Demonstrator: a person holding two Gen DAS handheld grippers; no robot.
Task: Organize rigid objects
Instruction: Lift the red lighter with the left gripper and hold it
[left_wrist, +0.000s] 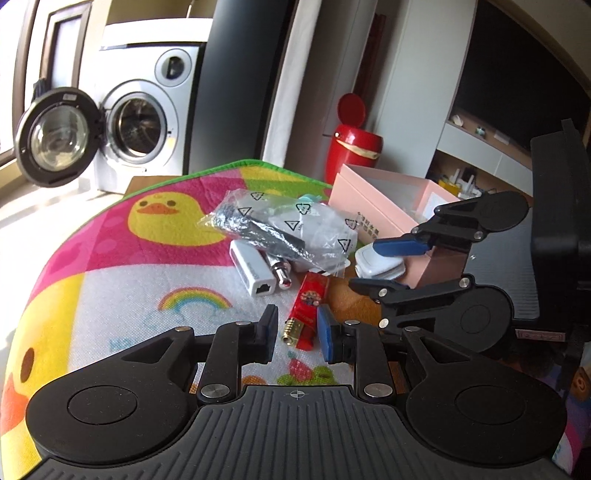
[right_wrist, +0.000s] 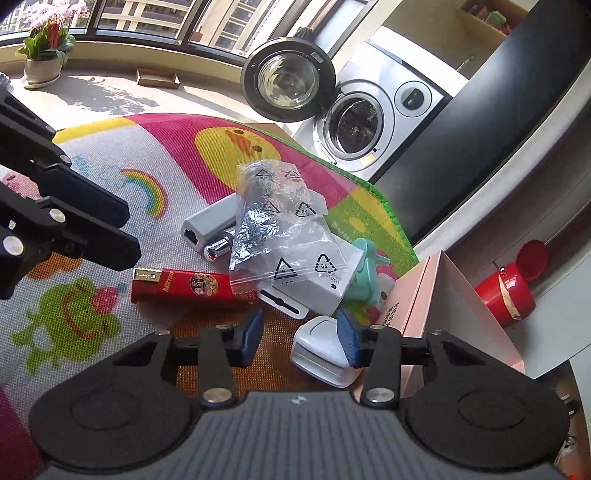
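Right wrist view: glossy red lighter (right_wrist: 192, 290), gold nozzle, lying flat on mat (right_wrist: 92, 229)

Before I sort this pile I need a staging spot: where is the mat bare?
Bare mat lies around the rainbow, between the left gripper and the white adapter, and on the frog below the red lighter. It is crowded from the plastic bag to the pink box.

Left gripper (left_wrist: 297, 334) shut; right gripper (right_wrist: 301, 341) ajar
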